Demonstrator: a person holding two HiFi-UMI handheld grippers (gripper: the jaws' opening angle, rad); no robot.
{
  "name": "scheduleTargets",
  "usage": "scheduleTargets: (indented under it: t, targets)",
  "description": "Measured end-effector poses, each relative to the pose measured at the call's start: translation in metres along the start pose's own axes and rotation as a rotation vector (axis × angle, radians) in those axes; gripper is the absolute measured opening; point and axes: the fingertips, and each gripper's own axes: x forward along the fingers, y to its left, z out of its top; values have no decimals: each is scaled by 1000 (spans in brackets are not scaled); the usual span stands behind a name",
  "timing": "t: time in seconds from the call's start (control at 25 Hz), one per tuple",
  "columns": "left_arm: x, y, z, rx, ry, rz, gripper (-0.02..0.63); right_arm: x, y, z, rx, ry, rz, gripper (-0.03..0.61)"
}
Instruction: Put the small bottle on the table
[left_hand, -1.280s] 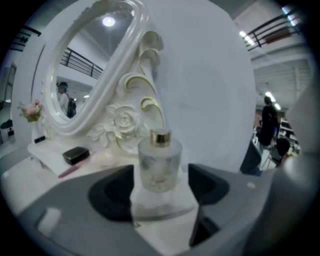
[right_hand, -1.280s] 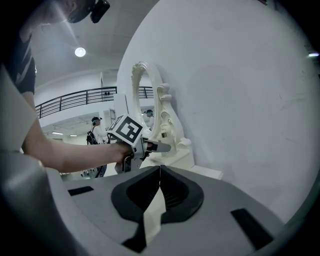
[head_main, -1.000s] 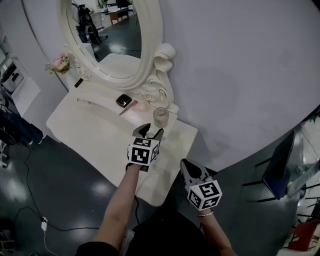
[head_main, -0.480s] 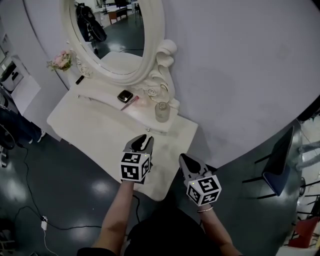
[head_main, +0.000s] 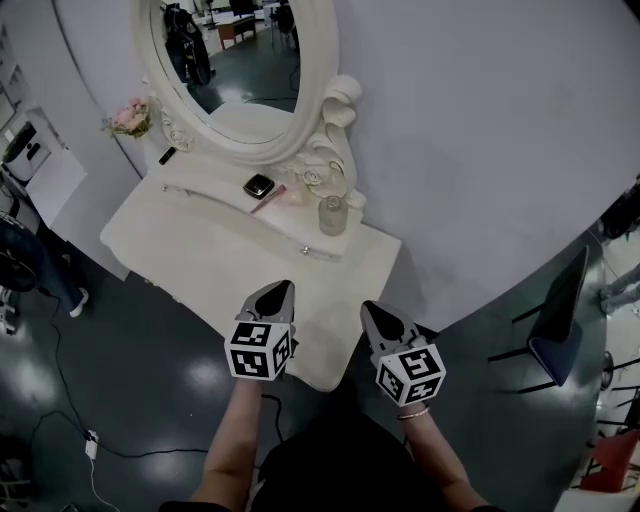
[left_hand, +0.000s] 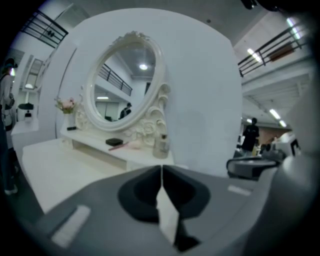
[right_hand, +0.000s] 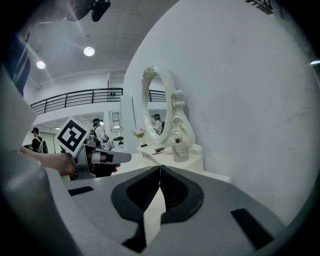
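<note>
Jaws fully together on left hand-held gripper (head_main: 284, 287), empty

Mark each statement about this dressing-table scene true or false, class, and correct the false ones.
1. The left claw is shut and empty. True.
2. The small bottle lies on its side. False: it stands upright on the raised shelf by the mirror base.
3. The right claw grips the bottle. False: it is shut on nothing, well apart from the bottle.
4. A black compact lies on the same shelf as the bottle. True.
</note>
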Motion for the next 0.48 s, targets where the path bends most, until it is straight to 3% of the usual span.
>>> scheduleTargets:
  t: [0.48]
  targets:
    - [-30,-6,-17,-21,6,3,11,-8,12,5,-5,-20,-7,5]
